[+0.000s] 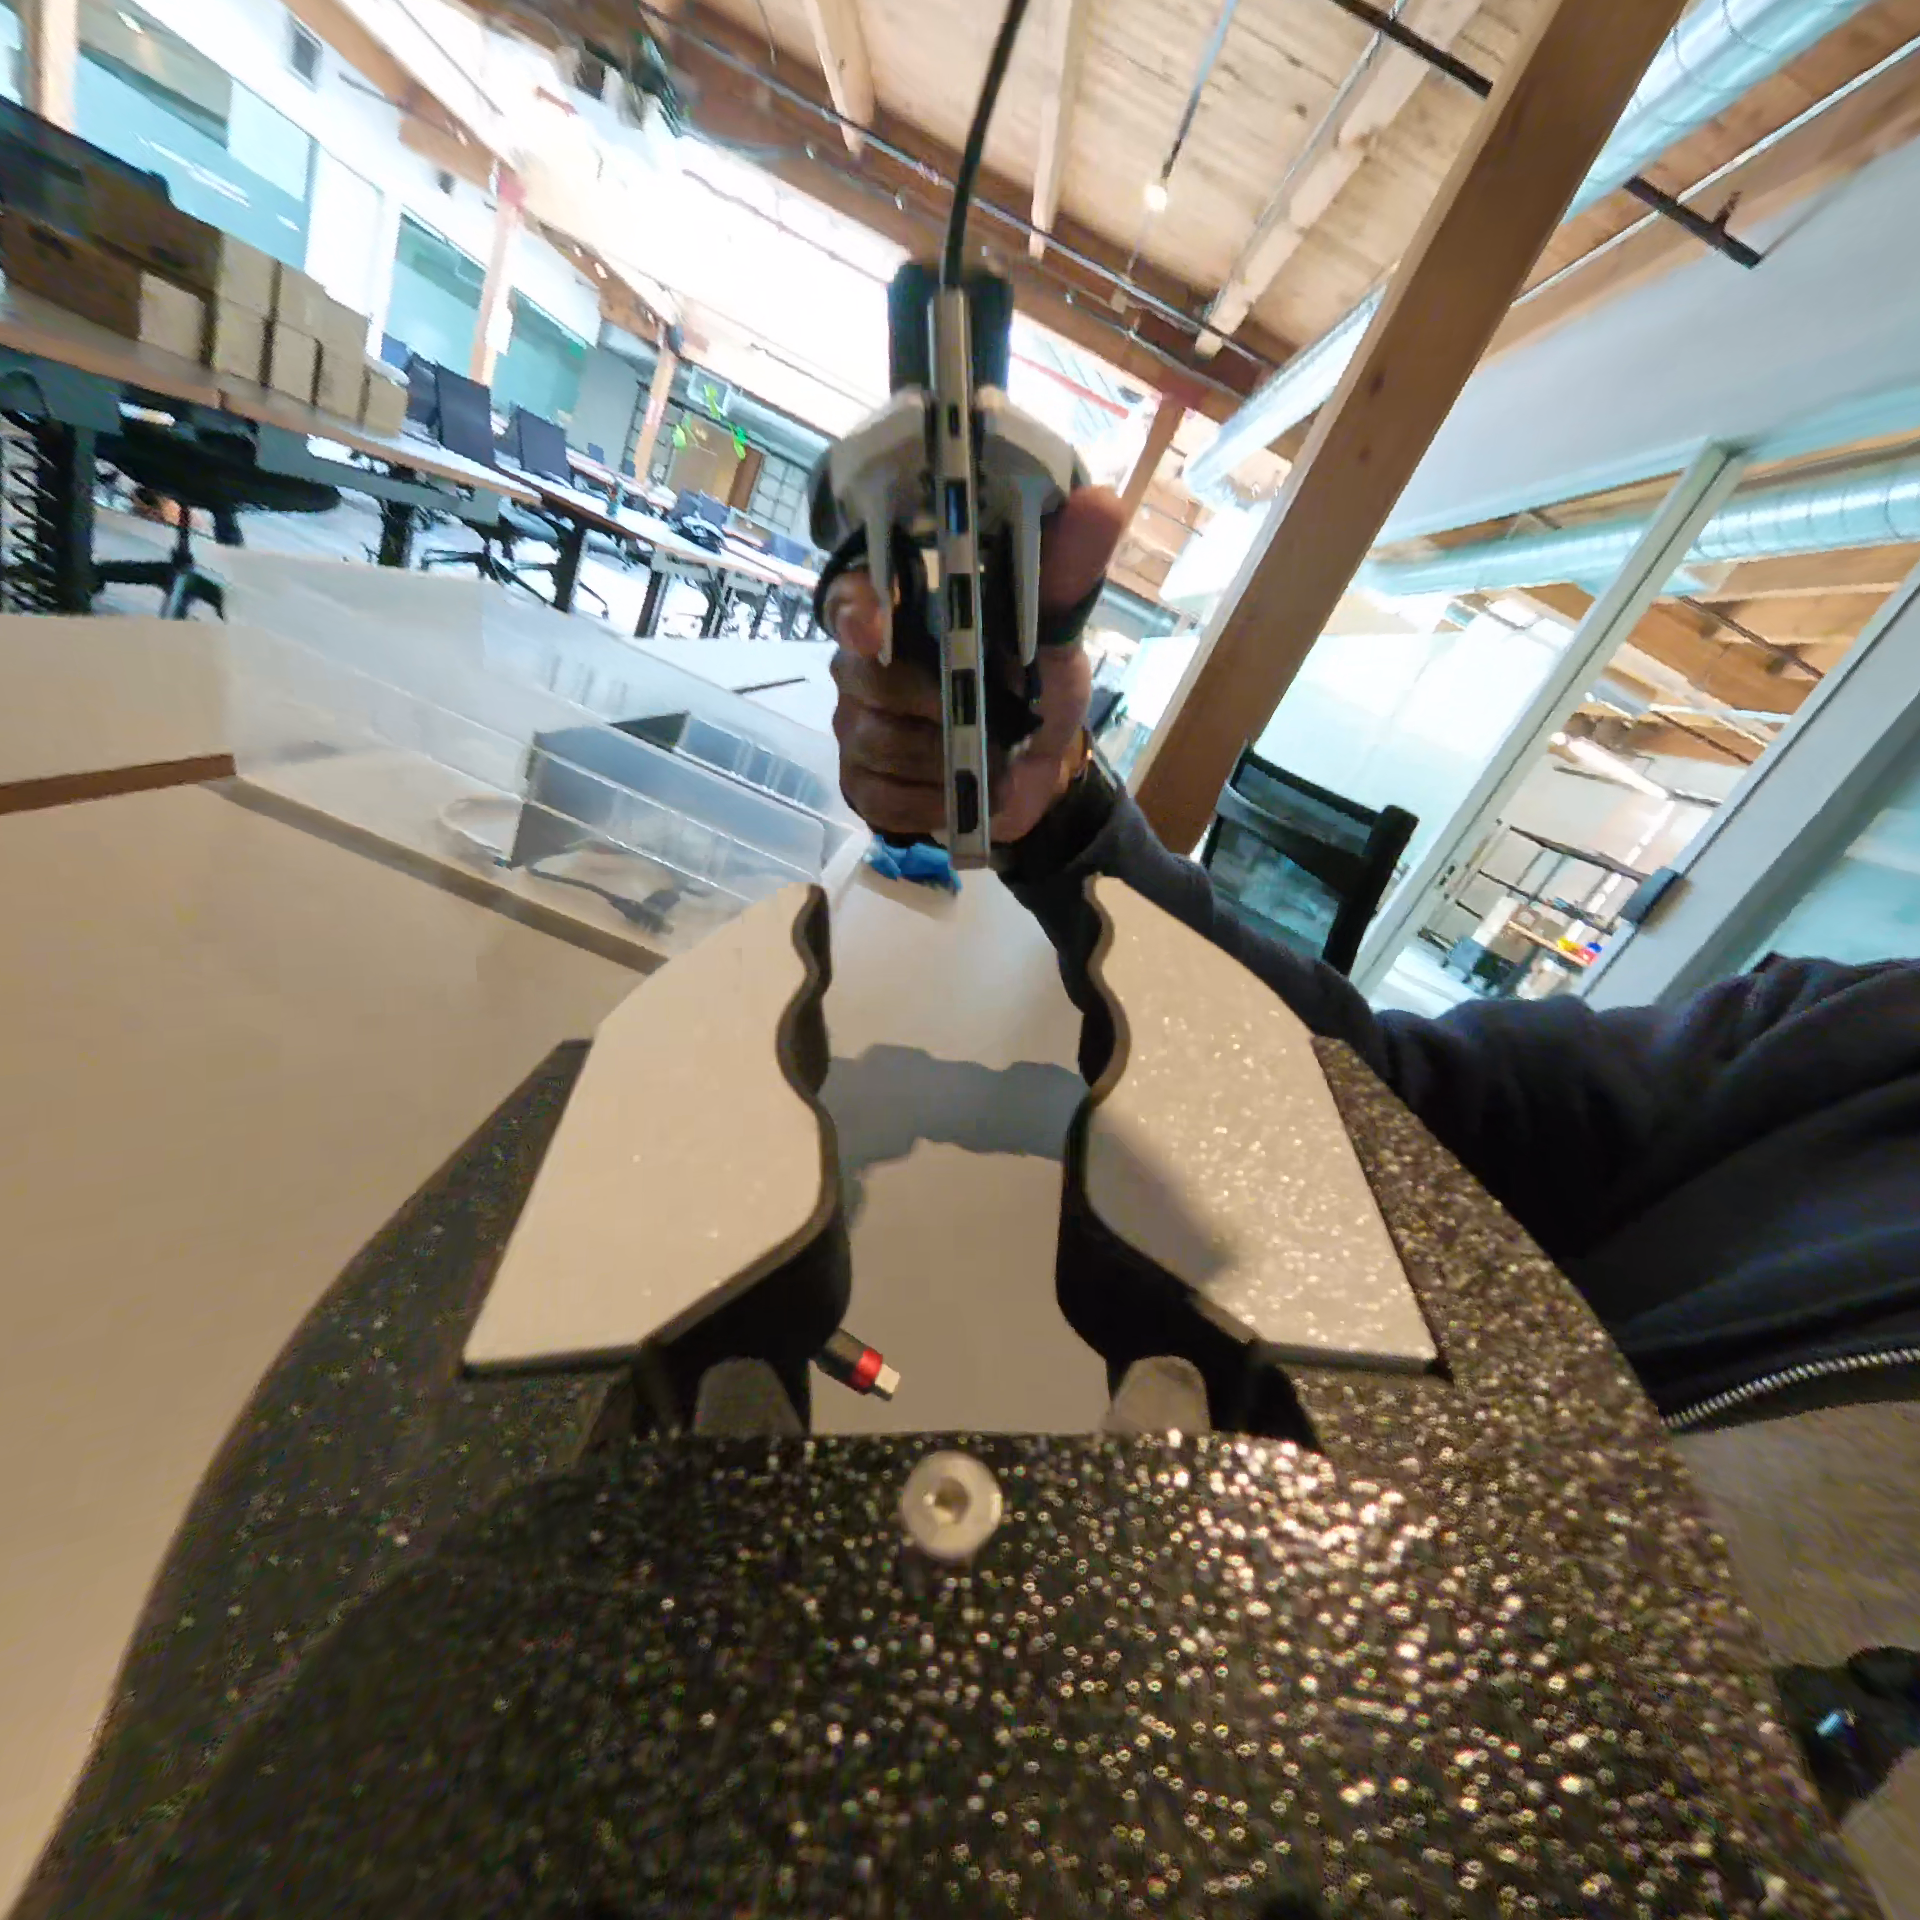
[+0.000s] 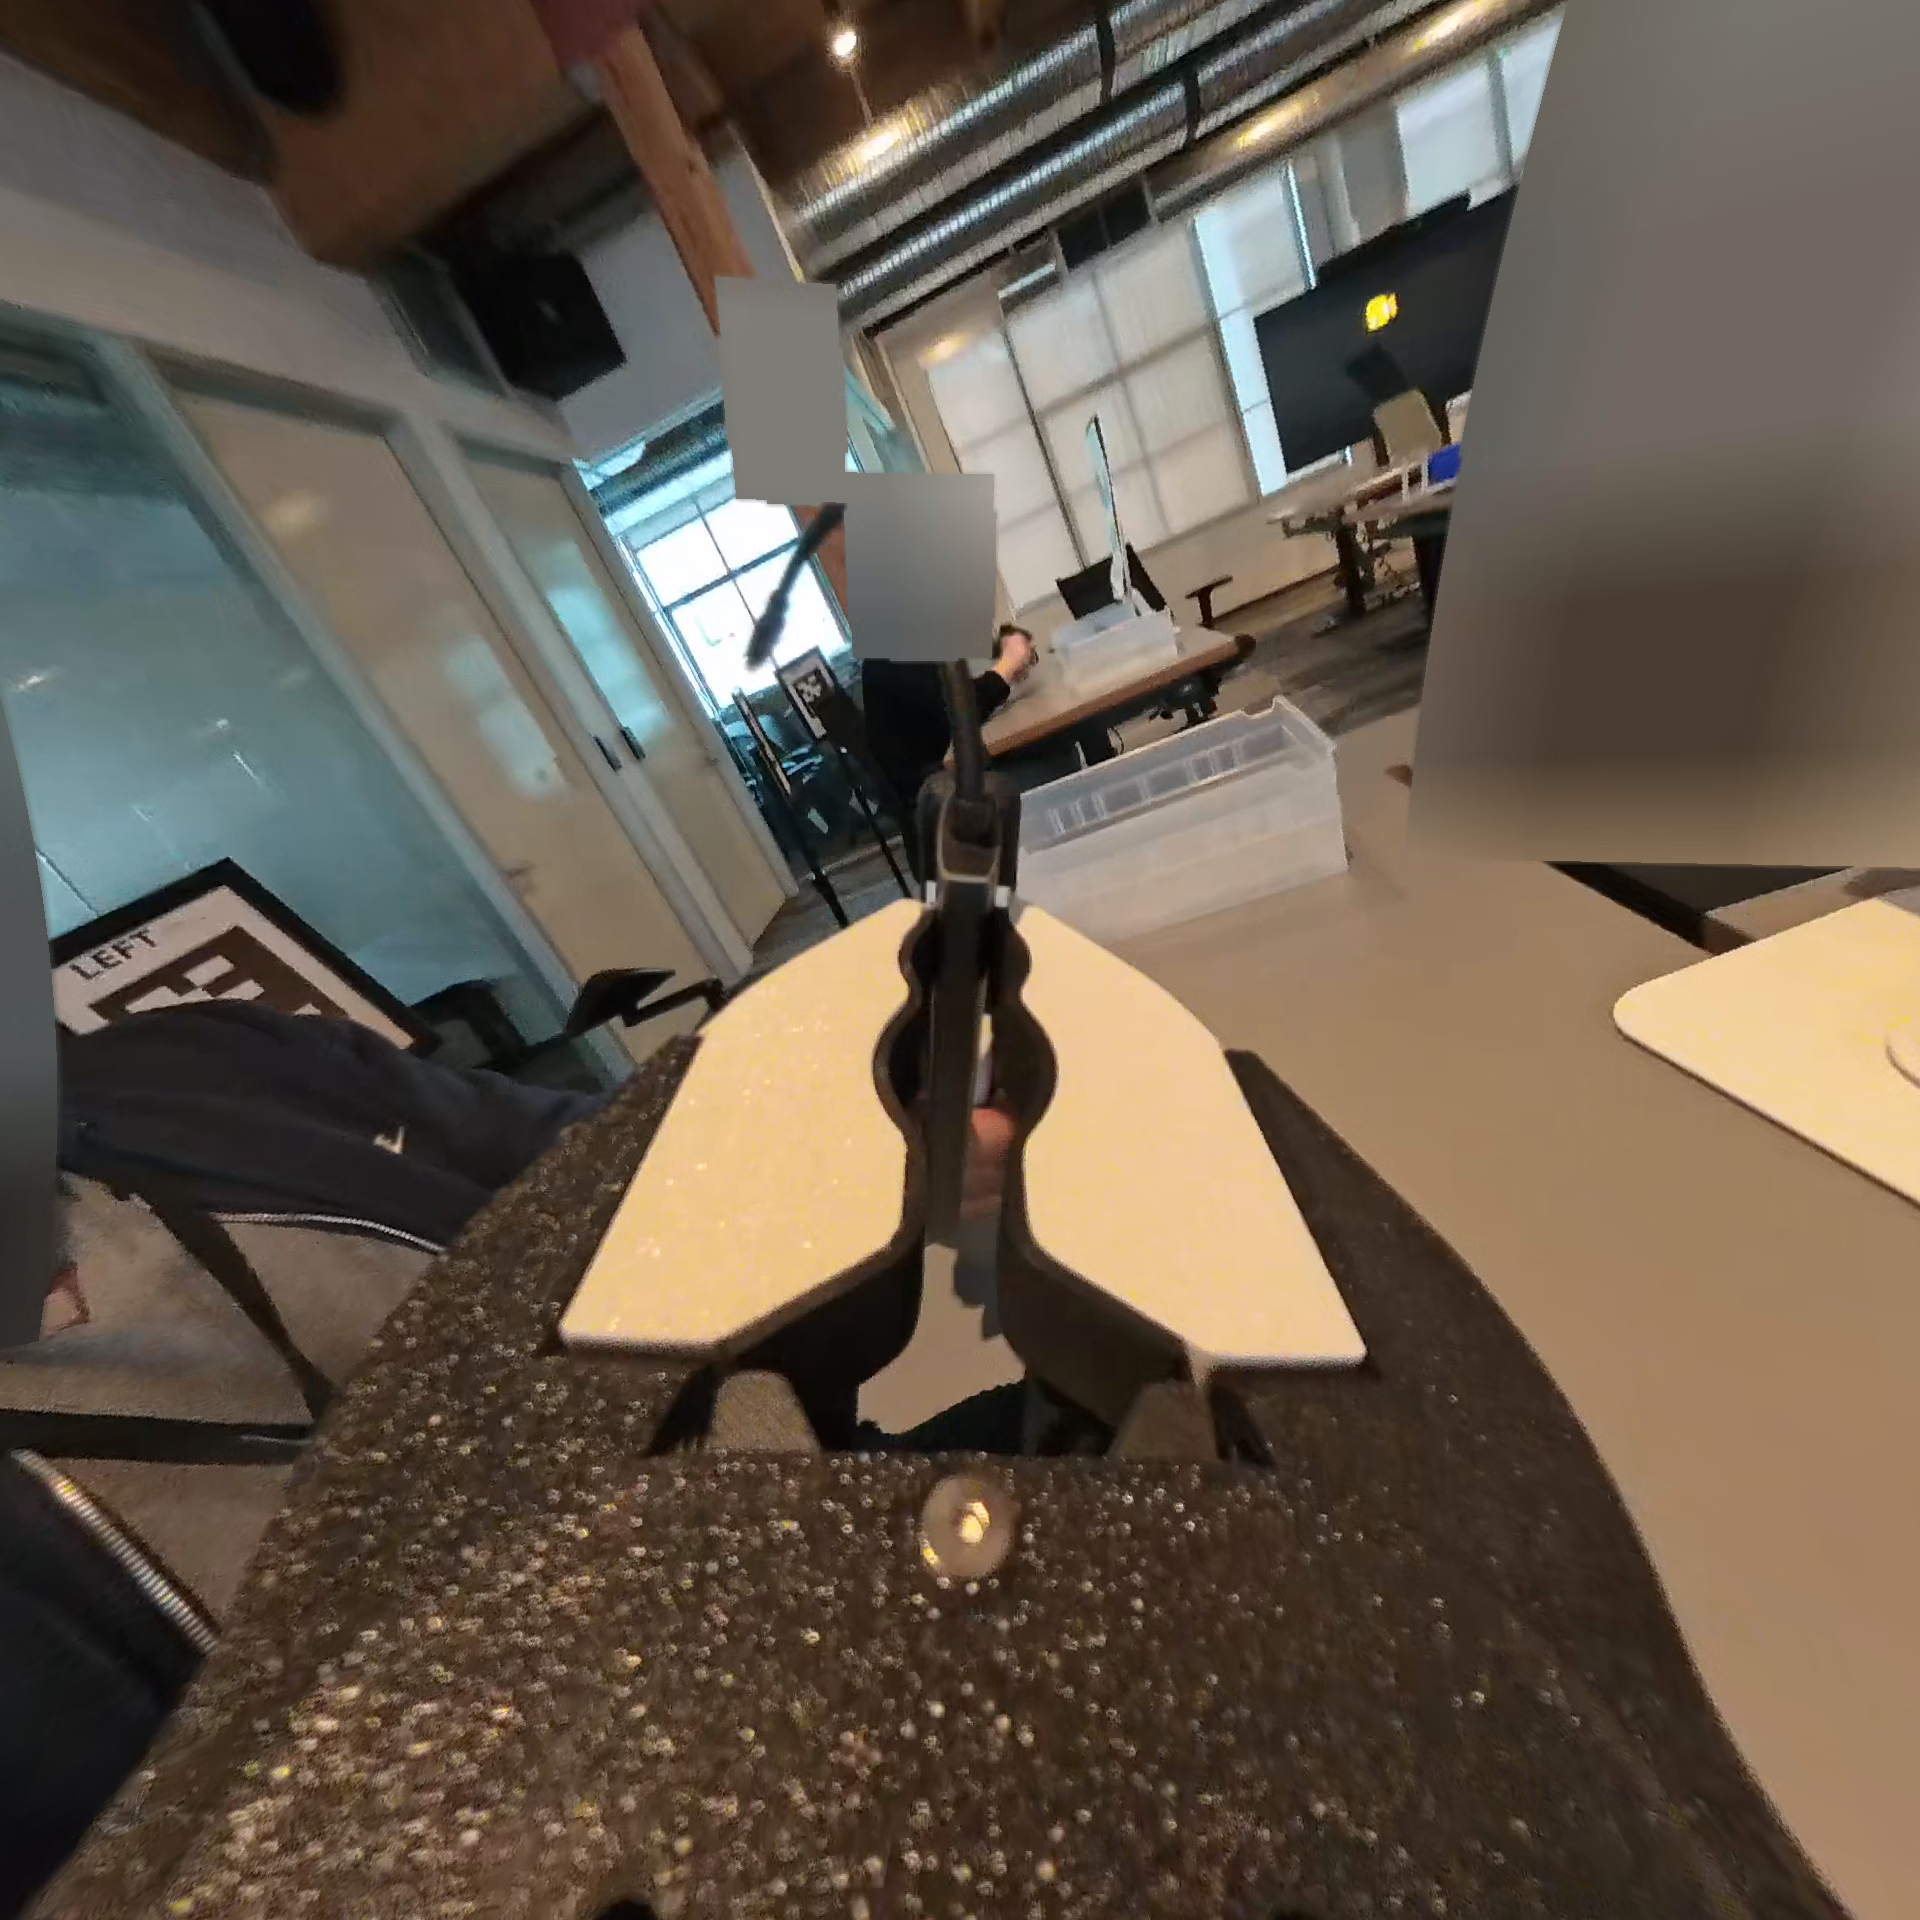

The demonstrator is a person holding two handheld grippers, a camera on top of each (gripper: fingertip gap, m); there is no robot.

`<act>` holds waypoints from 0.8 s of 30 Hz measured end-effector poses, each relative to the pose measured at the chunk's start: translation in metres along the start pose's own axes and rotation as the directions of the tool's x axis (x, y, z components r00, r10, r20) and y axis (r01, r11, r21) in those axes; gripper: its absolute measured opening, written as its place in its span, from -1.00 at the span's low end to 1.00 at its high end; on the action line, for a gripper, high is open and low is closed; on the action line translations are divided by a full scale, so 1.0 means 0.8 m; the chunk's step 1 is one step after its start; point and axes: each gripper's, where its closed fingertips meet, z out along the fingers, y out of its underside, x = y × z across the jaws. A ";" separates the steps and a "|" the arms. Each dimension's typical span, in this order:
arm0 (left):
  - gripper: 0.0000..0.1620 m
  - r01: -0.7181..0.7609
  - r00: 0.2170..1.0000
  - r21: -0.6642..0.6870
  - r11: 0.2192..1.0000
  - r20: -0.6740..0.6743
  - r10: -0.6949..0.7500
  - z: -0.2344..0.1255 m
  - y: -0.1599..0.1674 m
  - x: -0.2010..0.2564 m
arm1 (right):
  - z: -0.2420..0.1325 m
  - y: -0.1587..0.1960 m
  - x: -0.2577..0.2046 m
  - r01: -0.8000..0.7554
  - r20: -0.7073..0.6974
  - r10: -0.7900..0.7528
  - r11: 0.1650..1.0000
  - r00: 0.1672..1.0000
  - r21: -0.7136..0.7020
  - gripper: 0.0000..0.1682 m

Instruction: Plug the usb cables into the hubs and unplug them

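Observation:
In the left wrist view my left gripper (image 1: 956,935) is open and empty, low over the grey table (image 1: 260,1091). A USB cable plug with a red collar (image 1: 862,1371) lies on the table under its left finger. Ahead, my right gripper (image 1: 954,312) points upward, shut on a slim grey USB hub (image 1: 961,644) held on edge with its row of ports facing me. The hub's black cable (image 1: 971,135) runs up out of view. In the right wrist view my right gripper (image 2: 966,925) clamps the hub (image 2: 951,1049) edge-on, and its cable (image 2: 966,748) leaves the top.
A clear plastic bin (image 1: 644,790) with grey boxes stands at the back left, a blue item (image 1: 914,862) beside it. A dark sleeve (image 1: 1558,1091) crosses from the right. A wooden post (image 1: 1403,416) rises behind. A white pad (image 2: 1766,1039) lies at the right of the table. There is about 12 cm between the tips of the two grippers.

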 end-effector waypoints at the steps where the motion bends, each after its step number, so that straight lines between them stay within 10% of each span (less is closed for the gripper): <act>1: -0.45 0.001 1.000 0.016 1.000 0.005 -0.001 -0.002 -0.003 -0.002 | -0.006 -0.004 -0.001 0.001 0.007 -0.001 1.000 1.000 0.012 -0.89; 18: -0.50 -0.306 0.939 0.050 0.951 0.183 0.292 0.034 0.012 0.004 | 0.027 0.005 -0.027 0.097 0.142 -0.117 0.986 0.983 0.137 -0.89; 24: -0.86 -0.354 0.922 -0.021 0.935 0.159 0.353 0.038 0.026 0.008 | 0.040 0.018 -0.028 0.116 0.149 -0.138 0.983 0.979 0.144 -0.89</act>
